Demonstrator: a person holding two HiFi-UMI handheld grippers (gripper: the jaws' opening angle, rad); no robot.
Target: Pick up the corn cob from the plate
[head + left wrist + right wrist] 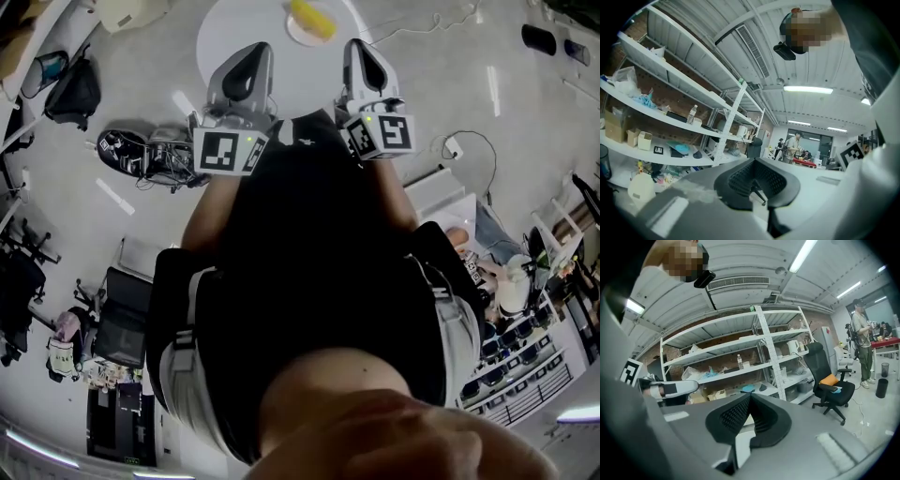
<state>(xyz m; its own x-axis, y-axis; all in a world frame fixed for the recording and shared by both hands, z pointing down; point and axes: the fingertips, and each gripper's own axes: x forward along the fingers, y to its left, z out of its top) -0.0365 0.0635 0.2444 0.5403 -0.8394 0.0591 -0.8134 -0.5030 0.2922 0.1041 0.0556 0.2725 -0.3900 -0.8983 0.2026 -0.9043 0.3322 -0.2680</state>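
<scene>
Locate the yellow corn cob [312, 19] lying on the small round pale plate [292, 36], on the round white counter [230, 37] at the top of the head view. Treat as untouched and not yet lifted.

Find the grey left tongs [255, 52] and the grey right tongs [361, 47] side by side, held out from the body and short of the plate, the right nearer to it. Read both as closed with nothing between the pads, tips meeting in each gripper view.

Guard against the following, judged from this layout:
- Arriving with pads closed: likely to shove or roll the cob off the plate. Open wide before descending.
- Clamping a rounded, ridged cob off-centre: likely to spin it or squirt it out.
- Bearing down on the plate rim: likely to tip or slide the plate across the smooth counter.
- Aiming by the gripper views alone: unreliable, with only white metal shelving [740, 364] and ceiling visible there, no cob.
</scene>
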